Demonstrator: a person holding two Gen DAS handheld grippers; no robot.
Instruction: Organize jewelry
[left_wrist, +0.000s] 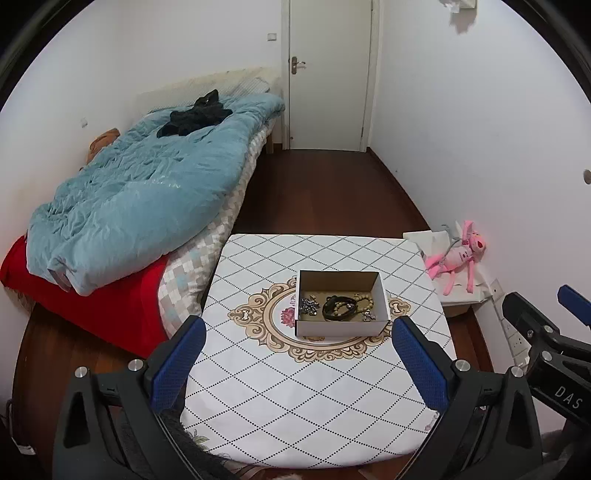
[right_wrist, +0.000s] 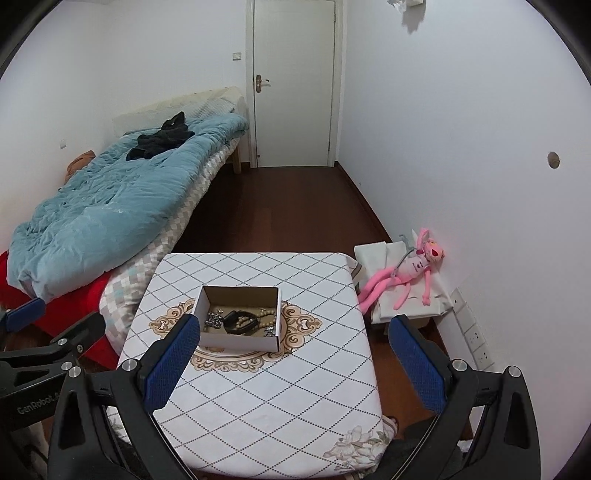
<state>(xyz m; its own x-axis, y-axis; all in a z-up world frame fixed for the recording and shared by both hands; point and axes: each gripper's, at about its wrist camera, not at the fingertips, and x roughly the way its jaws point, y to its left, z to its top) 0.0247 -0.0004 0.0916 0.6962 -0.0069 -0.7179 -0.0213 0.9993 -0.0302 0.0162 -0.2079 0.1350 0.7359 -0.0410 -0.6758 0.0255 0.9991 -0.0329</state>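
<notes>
A small open white cardboard box sits in the middle of a table with a diamond-patterned cloth. Inside lie a black band, a string of beige beads and silver pieces. My left gripper is open and empty, held above the table's near side, short of the box. My right gripper is open and empty, near the box's front right. Its arm also shows at the right edge of the left wrist view.
A bed with a blue quilt and red sheet stands left of the table. A pink plush toy lies on a white stand at the right wall. A dark wooden floor leads to a closed white door.
</notes>
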